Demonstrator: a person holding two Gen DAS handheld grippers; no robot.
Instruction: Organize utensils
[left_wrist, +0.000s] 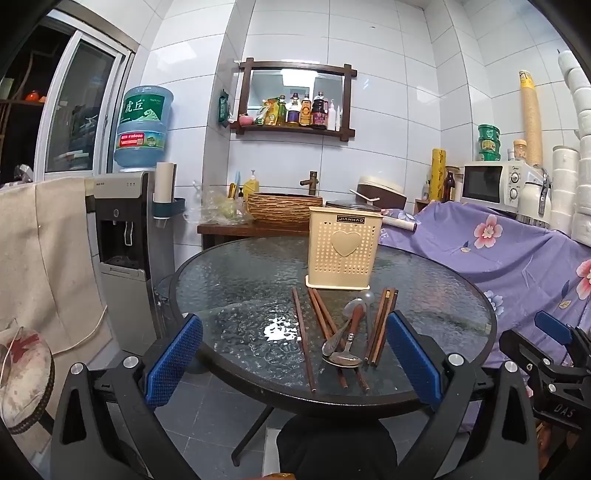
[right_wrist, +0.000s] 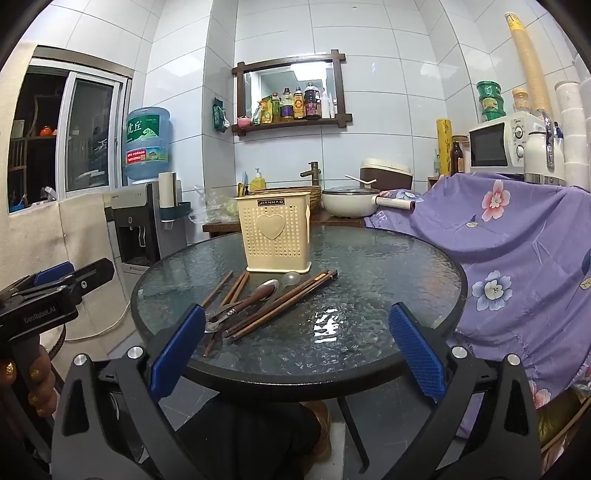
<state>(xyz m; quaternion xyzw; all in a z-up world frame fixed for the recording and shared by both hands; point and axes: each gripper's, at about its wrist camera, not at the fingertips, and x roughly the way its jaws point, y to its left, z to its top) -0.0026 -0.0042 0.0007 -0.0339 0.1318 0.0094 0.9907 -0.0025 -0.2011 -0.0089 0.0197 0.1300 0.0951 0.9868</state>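
Right now, left gripper (left_wrist: 293, 360): I hold it with its jaws spread wide and nothing between the blue pads, short of the near rim of the surface.
Right gripper (right_wrist: 295, 350): likewise released, pads wide apart and gripping nothing, hovering at the near rim beside my left one.
Surface (left_wrist: 229, 280): a round, dark-rimmed top of textured glass straight ahead of both my grippers.
Utensil pile: just past my left gripper's right pad, and ahead-left of my right gripper.
Chopsticks (left_wrist: 303, 341): brown wooden sticks lying flat and loose, some crossing under the spoons; one bundle (right_wrist: 280, 304) runs slantwise toward my right gripper's left pad.
Spoons (left_wrist: 341, 356): metal ones lying in the middle of the pile, bowls toward me, one with a brown handle; touching the sticks.
Clear spoon (right_wrist: 291, 277): at the far end of the pile, close to the holder's base.
Holder (left_wrist: 341, 249): a cream perforated box with a raised heart, upright beyond the pile, further from my grippers than any utensil.
Purple flowered cloth (right_wrist: 517, 236): draped to the right of my right gripper, beyond the rim.
Water dispenser (left_wrist: 122, 236): off to the left of my left gripper.
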